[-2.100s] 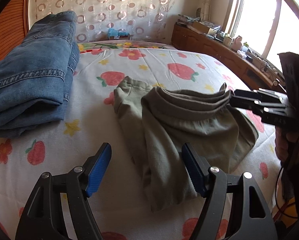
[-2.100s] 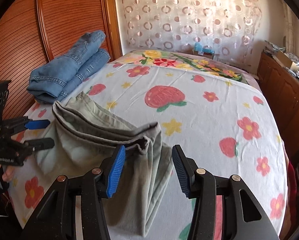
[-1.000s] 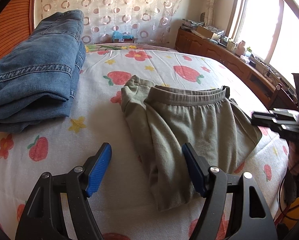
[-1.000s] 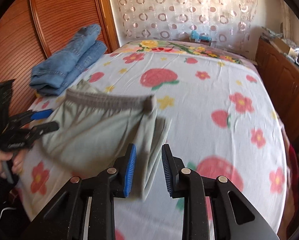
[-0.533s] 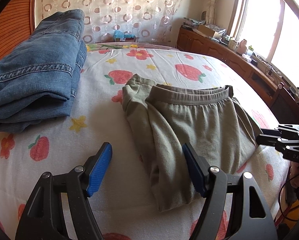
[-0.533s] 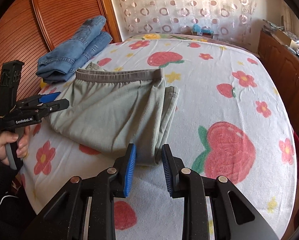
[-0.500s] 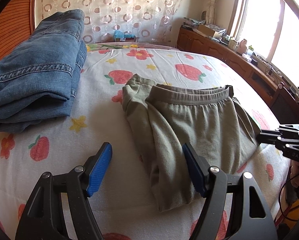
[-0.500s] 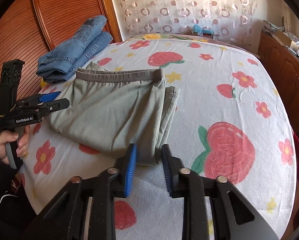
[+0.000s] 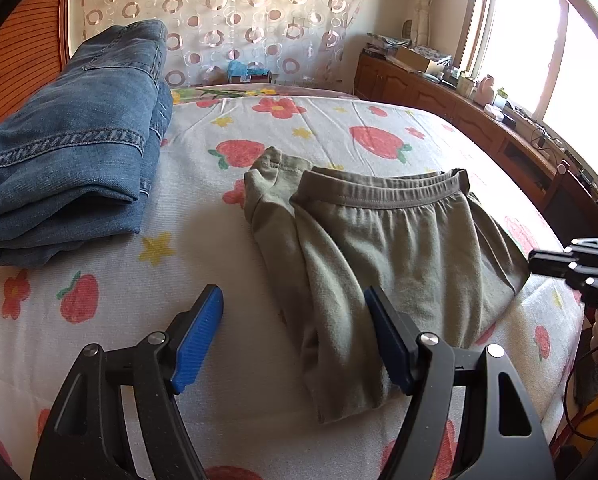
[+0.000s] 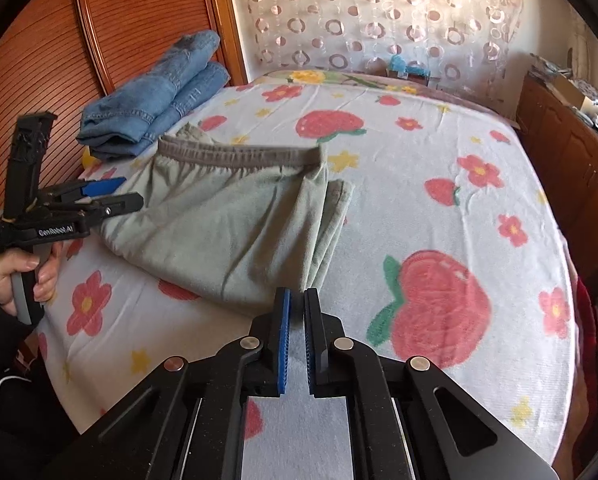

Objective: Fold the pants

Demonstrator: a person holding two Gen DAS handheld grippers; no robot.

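The olive pants [image 9: 383,248] lie folded on the strawberry-print bedspread [image 9: 203,272], near the bed's foot edge, waistband toward the headboard end. The left gripper [image 9: 293,334] hovers at their folded leg end, fingers spread wide, gripping nothing. The right gripper [image 10: 295,300] sits just off the opposite fold, fingers nearly pressed together, empty. Folded jeans [image 9: 71,144] rest at the bed's side edge.

Olive-green pants [image 9: 383,248] lie folded flat on the flowered bedspread [image 9: 219,360].

Two wrist fisheyes low over bed [image 9: 227,248], opposite sides, sharing pants [image 9: 399,248].
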